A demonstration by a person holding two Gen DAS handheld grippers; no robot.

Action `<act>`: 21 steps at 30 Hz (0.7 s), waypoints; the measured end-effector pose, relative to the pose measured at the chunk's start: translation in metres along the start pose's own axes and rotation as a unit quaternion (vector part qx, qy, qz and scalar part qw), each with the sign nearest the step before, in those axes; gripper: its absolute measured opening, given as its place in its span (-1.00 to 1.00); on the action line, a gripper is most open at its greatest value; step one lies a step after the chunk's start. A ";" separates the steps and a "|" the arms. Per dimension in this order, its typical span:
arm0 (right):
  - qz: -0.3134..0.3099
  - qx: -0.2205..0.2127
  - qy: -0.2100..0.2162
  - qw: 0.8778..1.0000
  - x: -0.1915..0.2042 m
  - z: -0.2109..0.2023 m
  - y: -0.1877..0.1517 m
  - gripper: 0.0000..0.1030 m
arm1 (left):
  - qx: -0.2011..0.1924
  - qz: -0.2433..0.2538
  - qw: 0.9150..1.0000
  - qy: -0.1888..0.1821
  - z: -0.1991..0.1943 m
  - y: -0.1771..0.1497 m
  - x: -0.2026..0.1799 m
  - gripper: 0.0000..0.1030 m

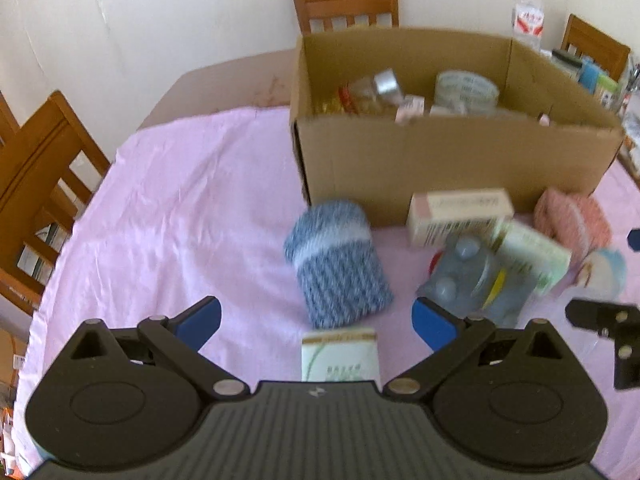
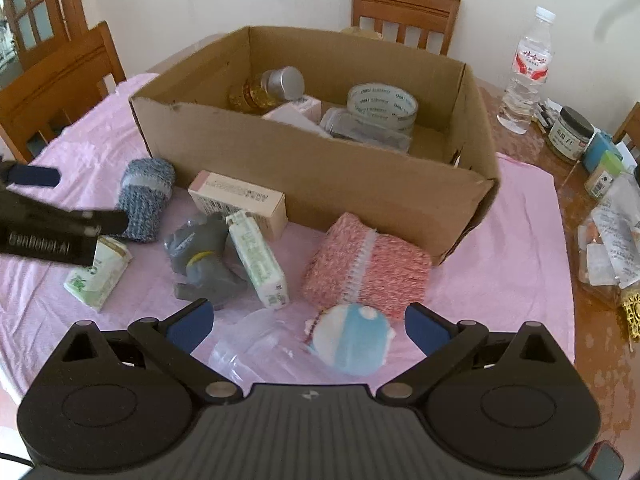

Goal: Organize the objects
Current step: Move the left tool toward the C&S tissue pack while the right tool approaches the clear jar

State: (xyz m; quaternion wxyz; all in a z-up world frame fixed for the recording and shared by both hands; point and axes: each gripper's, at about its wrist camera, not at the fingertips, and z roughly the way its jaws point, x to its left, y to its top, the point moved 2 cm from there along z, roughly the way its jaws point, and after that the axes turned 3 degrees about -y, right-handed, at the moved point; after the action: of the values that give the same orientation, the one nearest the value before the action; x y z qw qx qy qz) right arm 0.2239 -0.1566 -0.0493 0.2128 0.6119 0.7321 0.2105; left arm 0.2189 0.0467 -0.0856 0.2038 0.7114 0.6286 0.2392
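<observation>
Both tools gape empty; left tool [image 2: 60, 216] reads "GenRobot.AI", tape roll [image 2: 382, 106] "deli".

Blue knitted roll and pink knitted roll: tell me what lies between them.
In the right wrist view, between the blue knitted roll and pink knitted roll lie a pink-white carton, grey plastic toy and green-white carton.

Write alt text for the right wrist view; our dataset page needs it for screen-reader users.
An open right gripper hovers over a blue-and-white plush ball on a pink cloth. Beyond lie knitted rolls, small cartons and a grey toy, before an open cardboard box of items.
</observation>
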 end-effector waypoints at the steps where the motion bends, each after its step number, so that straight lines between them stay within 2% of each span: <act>1: -0.001 0.003 -0.006 1.000 0.002 0.003 -0.001 1.00 | 0.003 0.002 1.000 0.001 0.002 -0.003 0.000 0.97; 5: -0.006 0.013 -0.026 1.000 0.007 0.010 -0.006 1.00 | 0.012 0.006 1.000 0.006 0.008 -0.014 0.003 0.97; 13: -0.009 0.029 -0.035 0.999 0.003 -0.002 -0.027 1.00 | 0.031 -0.007 0.999 0.009 0.009 -0.031 0.013 0.97; 21: 0.008 0.058 -0.050 0.997 -0.014 -0.010 -0.057 1.00 | 0.052 -0.026 0.998 0.008 0.004 -0.048 0.025 0.97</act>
State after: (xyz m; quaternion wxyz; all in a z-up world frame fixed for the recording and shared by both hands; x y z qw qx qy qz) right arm 0.1744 -0.1803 -0.0728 0.2117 0.6386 0.7267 0.1387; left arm 0.1859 0.0780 -0.1152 0.1671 0.7026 0.6601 0.2067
